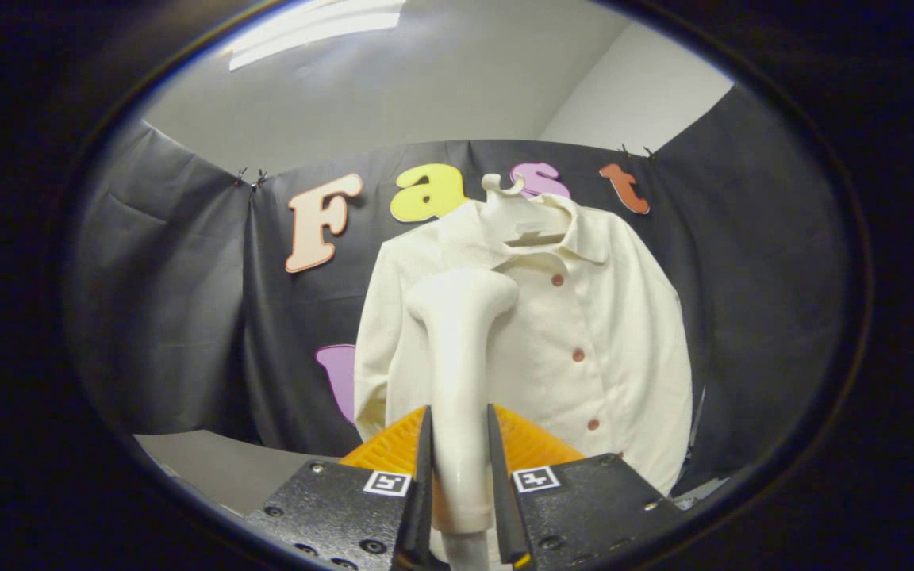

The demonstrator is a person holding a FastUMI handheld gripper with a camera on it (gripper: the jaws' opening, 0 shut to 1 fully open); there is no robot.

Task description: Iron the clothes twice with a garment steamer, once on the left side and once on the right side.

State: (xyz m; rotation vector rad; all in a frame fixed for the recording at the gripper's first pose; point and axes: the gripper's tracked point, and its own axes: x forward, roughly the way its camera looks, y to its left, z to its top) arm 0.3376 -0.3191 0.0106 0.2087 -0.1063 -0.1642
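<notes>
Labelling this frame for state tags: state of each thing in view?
Gripper: shut on the steamer handle, both fingers pressing its sides.
White handheld garment steamer: held upright, head up against the jacket's chest.
Cream button-front jacket: hanging, buttoned.
White plastic hanger: carrying the jacket.

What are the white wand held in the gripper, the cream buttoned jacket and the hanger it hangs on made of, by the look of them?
White garment steamer, gripped between both fingers of the gripper: probably hard plastic, with a smooth, softly glossy moulded shell.
Cream buttoned jacket: seemingly woven cloth, matte, with a faint grainy texture and soft folds.
White hanger: likely plastic, smooth with a moulded hook.
</notes>
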